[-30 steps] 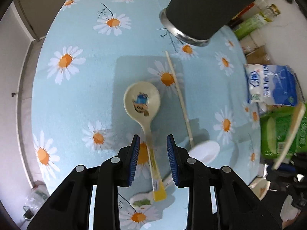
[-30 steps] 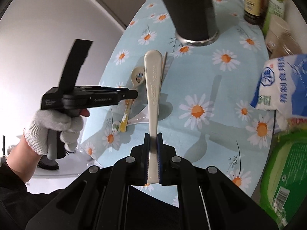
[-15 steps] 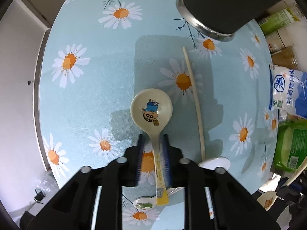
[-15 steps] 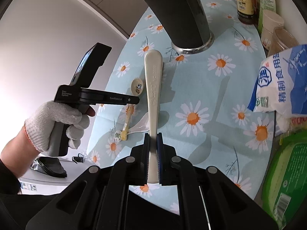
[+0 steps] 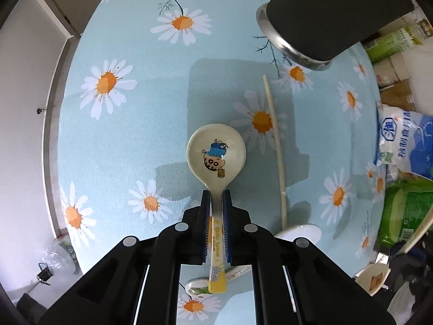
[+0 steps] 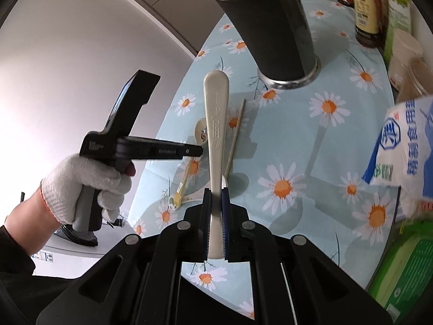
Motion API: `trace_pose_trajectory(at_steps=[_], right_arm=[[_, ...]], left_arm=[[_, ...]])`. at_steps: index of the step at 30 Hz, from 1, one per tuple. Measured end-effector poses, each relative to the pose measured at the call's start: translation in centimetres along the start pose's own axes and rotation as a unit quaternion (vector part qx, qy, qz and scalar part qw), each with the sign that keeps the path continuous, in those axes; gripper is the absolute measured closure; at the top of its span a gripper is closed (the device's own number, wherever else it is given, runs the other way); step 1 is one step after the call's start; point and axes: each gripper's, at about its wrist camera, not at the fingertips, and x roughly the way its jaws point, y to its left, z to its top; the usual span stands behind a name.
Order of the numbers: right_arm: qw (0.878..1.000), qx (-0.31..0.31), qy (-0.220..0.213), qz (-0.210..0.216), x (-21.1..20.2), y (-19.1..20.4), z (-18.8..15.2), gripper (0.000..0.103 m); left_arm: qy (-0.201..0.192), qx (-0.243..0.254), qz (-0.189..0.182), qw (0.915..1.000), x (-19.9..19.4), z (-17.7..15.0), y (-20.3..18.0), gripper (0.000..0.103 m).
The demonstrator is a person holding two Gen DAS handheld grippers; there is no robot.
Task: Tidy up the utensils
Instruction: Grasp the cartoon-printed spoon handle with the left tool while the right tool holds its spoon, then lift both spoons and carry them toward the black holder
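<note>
A cream spoon with a cartoon print [image 5: 216, 157] lies on the daisy tablecloth [image 5: 135, 135]. My left gripper [image 5: 216, 203] points straight down over it. Its jaws are closing, and the blue pads press both sides of the yellow-tipped handle. A gloved hand [image 6: 86, 184] holds that gripper [image 6: 194, 151] in the right wrist view. My right gripper [image 6: 216, 197] is shut on a plain beige spoon [image 6: 216, 113], held above the table and pointing toward the black utensil holder [image 6: 276, 32], which has several sticks in it. A long white spoon [image 5: 276, 140] lies to the right of the cartoon spoon.
A small spoon [image 5: 197, 288] lies under the cartoon spoon's handle end. A blue-and-white bag [image 5: 403, 146] and a green pack [image 5: 408, 216] crowd the right side, with bottles [image 6: 365, 5] at the back. The table's rounded edge [image 5: 58, 146] runs down the left.
My left gripper's jaws have come together around the cartoon spoon's handle, and it has sunk closer to the table. The right gripper still holds the beige spoon, tilted up slightly.
</note>
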Motion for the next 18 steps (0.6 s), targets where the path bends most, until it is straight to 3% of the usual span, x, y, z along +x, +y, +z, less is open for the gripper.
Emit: trace_pose_trajectory(at_steps=[7, 9, 18], right_arm=[[1.000, -0.015, 0.003, -0.010, 0.4, 1.2, 1.2, 0.095], [0.999, -0.021, 0.002, -0.031, 0.6, 1.4, 1.4, 0.095], [0.999, -0.003, -0.010, -0.050, 1.1, 1.2, 1.5, 0.095]], left_arm=[[-0.031, 0.012, -0.022, 0.9992, -1.9, -1.1, 0.3, 0.095], [-0.036, 0.012, -0.025, 0.9990, -2.1, -1.5, 0.6, 0.095], [-0.053, 0.040, -0.046, 0.9967, -2.8, -2.8, 0.7, 0.095]])
